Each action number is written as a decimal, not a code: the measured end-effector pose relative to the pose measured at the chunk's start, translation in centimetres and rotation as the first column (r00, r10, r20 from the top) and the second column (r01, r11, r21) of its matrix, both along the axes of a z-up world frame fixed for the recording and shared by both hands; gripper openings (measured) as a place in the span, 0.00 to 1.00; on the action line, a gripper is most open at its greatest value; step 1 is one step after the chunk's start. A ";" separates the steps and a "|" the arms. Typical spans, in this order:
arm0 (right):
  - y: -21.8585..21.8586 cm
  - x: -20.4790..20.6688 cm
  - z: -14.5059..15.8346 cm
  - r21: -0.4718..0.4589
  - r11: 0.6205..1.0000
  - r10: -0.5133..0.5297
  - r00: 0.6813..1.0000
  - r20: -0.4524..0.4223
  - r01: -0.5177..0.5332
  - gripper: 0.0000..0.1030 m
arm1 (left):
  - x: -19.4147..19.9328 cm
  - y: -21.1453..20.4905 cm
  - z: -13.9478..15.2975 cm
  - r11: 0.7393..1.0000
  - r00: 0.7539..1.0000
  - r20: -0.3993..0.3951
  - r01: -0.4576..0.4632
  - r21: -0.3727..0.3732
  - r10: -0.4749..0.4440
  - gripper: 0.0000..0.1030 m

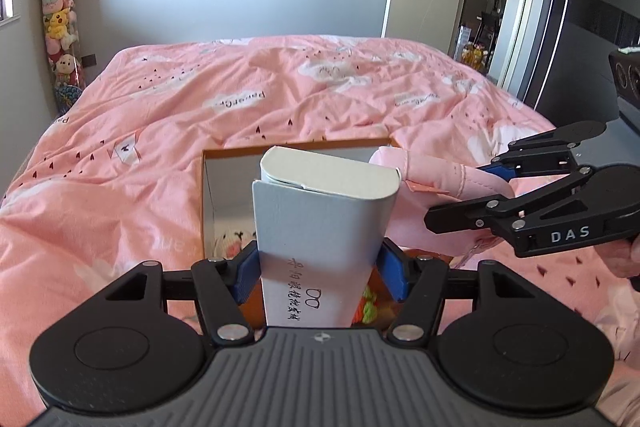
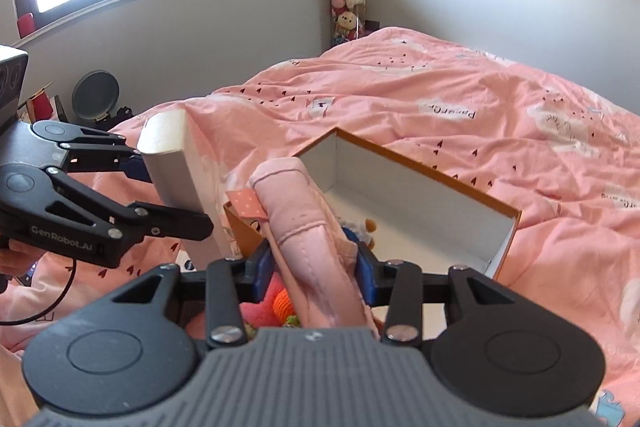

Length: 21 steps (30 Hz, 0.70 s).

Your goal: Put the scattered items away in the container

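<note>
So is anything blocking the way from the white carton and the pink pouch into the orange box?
Nothing visible: white carton and pink pouch hang over the open orange box, whose far half is bare.

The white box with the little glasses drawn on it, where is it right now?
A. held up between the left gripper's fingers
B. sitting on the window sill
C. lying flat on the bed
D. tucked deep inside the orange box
A: the white box stands between the left gripper's blue pads, lifted above the orange box.
</note>
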State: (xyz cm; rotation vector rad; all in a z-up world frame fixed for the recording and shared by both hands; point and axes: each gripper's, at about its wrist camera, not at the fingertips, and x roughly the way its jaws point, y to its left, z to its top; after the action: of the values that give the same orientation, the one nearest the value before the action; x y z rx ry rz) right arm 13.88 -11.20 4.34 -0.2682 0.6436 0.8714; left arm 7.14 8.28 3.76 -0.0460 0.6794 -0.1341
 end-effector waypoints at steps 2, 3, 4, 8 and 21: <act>0.2 0.8 0.1 -0.005 1.000 -0.007 1.000 0.021 0.007 0.44 | 0.4 0.2 0.6 1.000 1.000 0.017 0.005 -0.004 -0.005 0.70; 0.3 1.2 0.1 -0.007 1.000 -0.012 1.000 0.027 0.012 0.44 | 0.7 0.4 0.8 1.000 1.000 0.022 0.007 -0.006 -0.007 0.70; 0.4 1.7 0.1 -0.010 1.000 -0.017 0.999 0.029 0.017 0.44 | 1.0 0.5 1.0 1.000 1.000 0.025 0.008 -0.007 -0.007 0.70; 1.2 3.5 -0.9 -0.031 0.999 -0.033 0.999 0.023 0.033 0.44 | 2.4 1.1 1.7 1.000 1.000 0.026 0.006 0.003 -0.006 0.70; 3.9 8.6 -6.6 -0.255 0.965 0.061 0.998 -0.005 -0.061 0.44 | 7.8 2.7 2.5 0.997 1.000 0.006 0.010 0.083 -0.010 0.70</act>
State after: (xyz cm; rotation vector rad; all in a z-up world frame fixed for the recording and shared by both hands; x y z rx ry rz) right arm 22.51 -7.32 -2.24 -0.5235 0.7487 0.8465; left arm 14.92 10.95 6.23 0.0371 0.6779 -0.1157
